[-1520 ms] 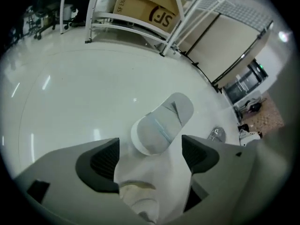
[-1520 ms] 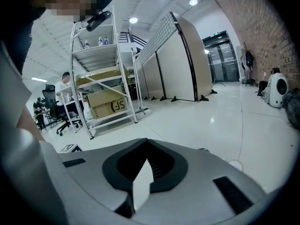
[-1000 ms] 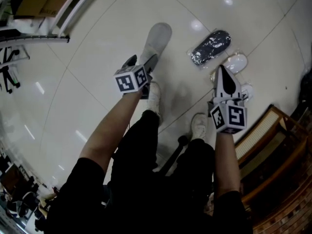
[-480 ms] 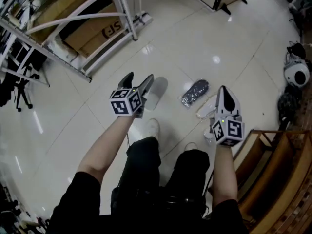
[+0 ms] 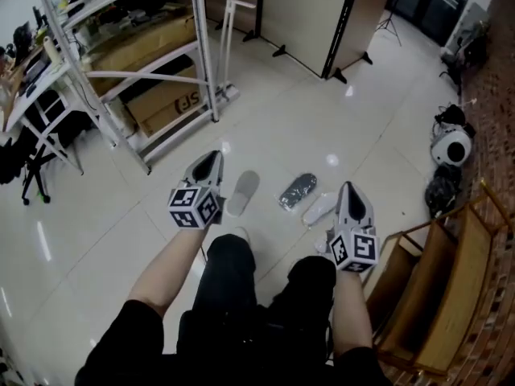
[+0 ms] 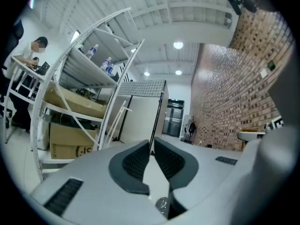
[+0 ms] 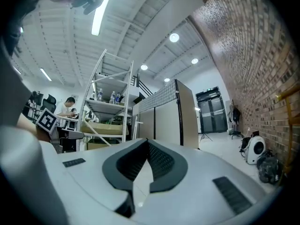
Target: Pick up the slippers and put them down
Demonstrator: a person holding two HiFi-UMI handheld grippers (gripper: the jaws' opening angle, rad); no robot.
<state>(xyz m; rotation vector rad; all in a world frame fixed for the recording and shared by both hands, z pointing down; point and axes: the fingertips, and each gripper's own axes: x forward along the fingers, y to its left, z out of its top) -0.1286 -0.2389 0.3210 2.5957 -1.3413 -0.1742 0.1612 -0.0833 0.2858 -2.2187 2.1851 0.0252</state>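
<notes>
Only the head view shows the pale grey slipper [image 5: 242,193] and the dark speckled slipper [image 5: 298,191] on the glossy floor [image 5: 322,111]. Both arms reach out level. The left gripper [image 5: 211,161] has jaws that have just been closing on nothing, and the right gripper [image 5: 350,190] is pinched together, empty.

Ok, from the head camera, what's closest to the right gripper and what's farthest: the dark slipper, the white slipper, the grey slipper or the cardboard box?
1. white slipper, just left of the right gripper.
2. dark slipper, next one along to the left.
3. grey slipper, further left still.
4. cardboard box, far upper left, under the shelves.
</notes>
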